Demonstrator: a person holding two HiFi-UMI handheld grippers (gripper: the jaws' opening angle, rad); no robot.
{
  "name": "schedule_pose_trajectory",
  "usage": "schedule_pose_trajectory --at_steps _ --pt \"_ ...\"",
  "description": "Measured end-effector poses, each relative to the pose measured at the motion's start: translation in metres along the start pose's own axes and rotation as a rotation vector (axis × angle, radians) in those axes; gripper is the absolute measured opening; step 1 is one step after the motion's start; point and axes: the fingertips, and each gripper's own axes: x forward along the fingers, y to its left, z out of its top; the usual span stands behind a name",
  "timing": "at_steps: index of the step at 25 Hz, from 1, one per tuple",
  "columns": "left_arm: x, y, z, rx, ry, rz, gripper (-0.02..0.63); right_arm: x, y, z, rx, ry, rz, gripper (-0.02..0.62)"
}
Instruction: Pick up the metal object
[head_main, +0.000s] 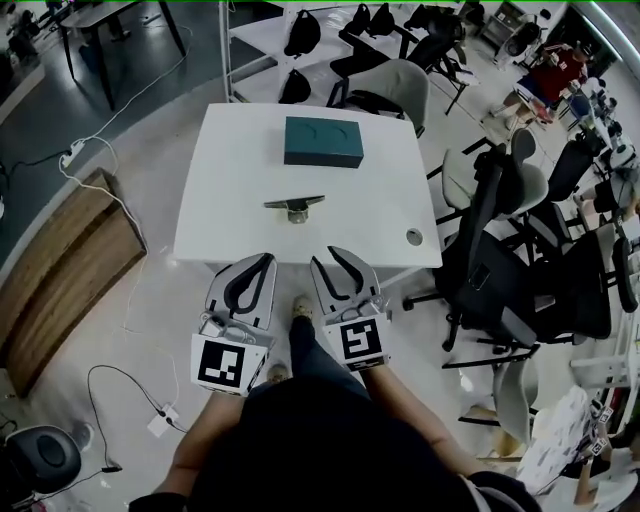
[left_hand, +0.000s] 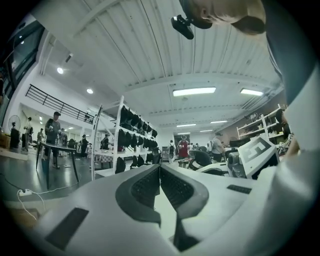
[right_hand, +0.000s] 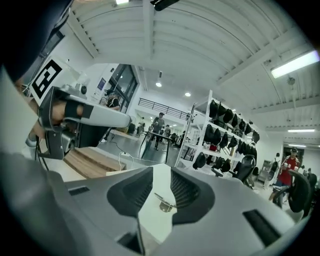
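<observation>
The metal object (head_main: 294, 206), a small cleat-shaped piece with a long bar on a base, lies near the middle of the white table (head_main: 230, 220). Both grippers hover off the table's near edge, short of the object. My left gripper (head_main: 263, 260) is shut with nothing in it; in the left gripper view its jaws (left_hand: 160, 170) meet at the tips. My right gripper (head_main: 333, 256) stands open by a narrow gap. The right gripper view shows the metal object (right_hand: 164, 202) through that gap (right_hand: 161, 175), farther out on the table.
A dark teal box (head_main: 322, 141) sits at the table's far side. A round cable hole (head_main: 414, 237) marks the near right corner. Office chairs (head_main: 500, 250) crowd the right; a wooden platform (head_main: 60, 270) and floor cables (head_main: 100, 190) lie left.
</observation>
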Motion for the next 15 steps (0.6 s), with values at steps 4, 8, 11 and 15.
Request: schedule_pose_trajectory --at_steps 4,8,11,15 --pt "0.047 0.023 -0.01 -0.006 0.022 0.026 0.026 0.048 -0.025 -0.021 -0.016 0.028 0.051 0.115" --pt "0.089 0.043 -0.018 -0.015 0.045 0.059 0.026 0.096 -0.043 -0.043 -0.065 0.065 0.137 0.115" --pt "0.116 0.059 -0.021 -0.028 0.055 0.095 0.026 0.127 -0.05 -0.063 -0.085 0.106 0.205 0.115" --pt "0.14 0.076 -0.032 -0.034 0.085 0.152 0.026 0.157 -0.051 -0.092 -0.121 0.154 0.298 0.115"
